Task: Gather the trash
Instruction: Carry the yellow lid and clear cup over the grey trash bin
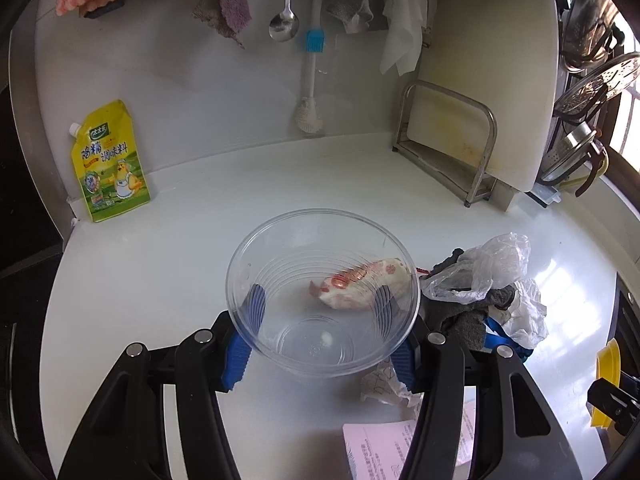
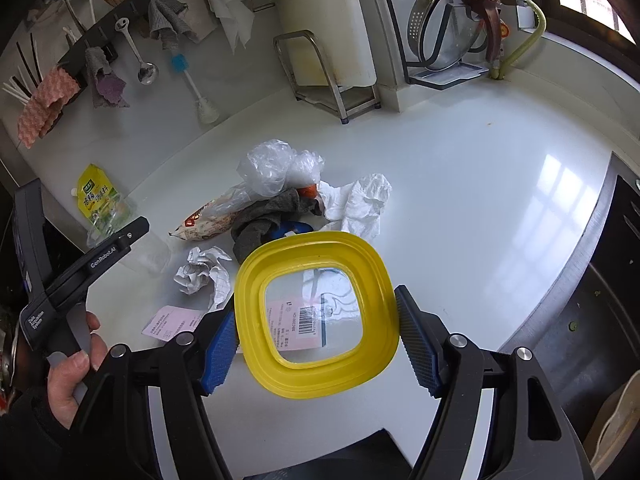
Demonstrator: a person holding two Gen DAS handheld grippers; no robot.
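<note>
Left gripper pinching clear bowl; right gripper clamping yellow lid; trash pile at 12 o'clk.

Black claw arms, blue ribbed pads, silver screws.

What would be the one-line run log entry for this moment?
left gripper: shut on clear bowl | right gripper: shut on yellow lid | trash pile: on counter

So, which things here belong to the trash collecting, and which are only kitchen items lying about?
For the job:
clear bowl in left gripper
yellow lid in right gripper
plastic bag
crumpled paper
snack wrapper
pink receipt

Just there:
seasoning pouch
cutting board
hanging spoon
</note>
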